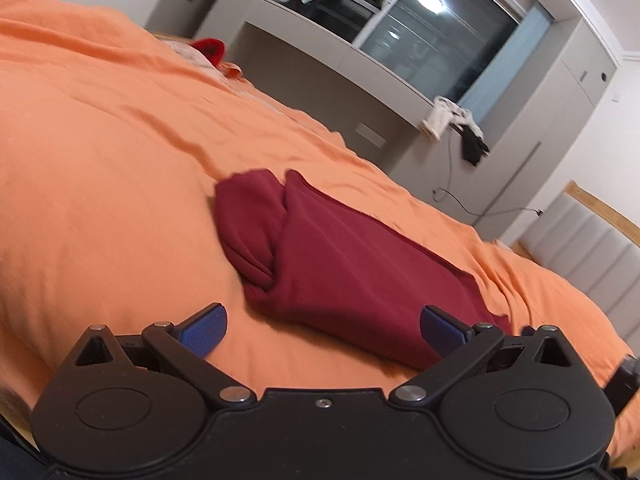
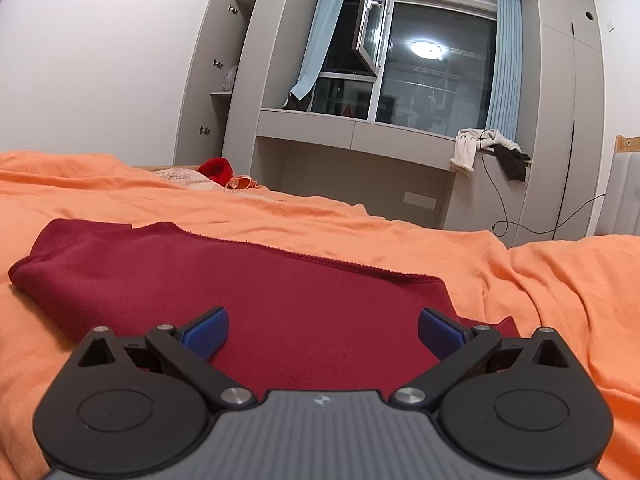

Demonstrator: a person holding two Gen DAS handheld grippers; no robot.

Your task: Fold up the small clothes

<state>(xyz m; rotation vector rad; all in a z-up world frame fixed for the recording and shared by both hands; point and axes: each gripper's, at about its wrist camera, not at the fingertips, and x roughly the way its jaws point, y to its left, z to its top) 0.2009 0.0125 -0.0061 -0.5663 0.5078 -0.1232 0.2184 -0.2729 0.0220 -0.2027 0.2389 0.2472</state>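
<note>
A dark red garment [image 1: 340, 264] lies folded on the orange bed cover [image 1: 100, 168], with a rolled part at its far left end. My left gripper [image 1: 323, 326] stands open just in front of its near edge, blue fingertips [image 1: 206, 326] wide apart and holding nothing. In the right wrist view the same dark red garment [image 2: 240, 280] spreads flat over the orange bed cover [image 2: 560, 300]. My right gripper [image 2: 323, 328] hovers open above its near part, with bare cloth between its blue fingertips [image 2: 440, 330].
A red item [image 2: 216, 170] and a patterned pillow lie at the bed's far edge. Beyond stand grey cabinets, a window with blue curtains [image 2: 506, 64], clothes [image 2: 492, 150] draped on a ledge with a hanging cable, and a padded headboard [image 1: 592, 256] at the right.
</note>
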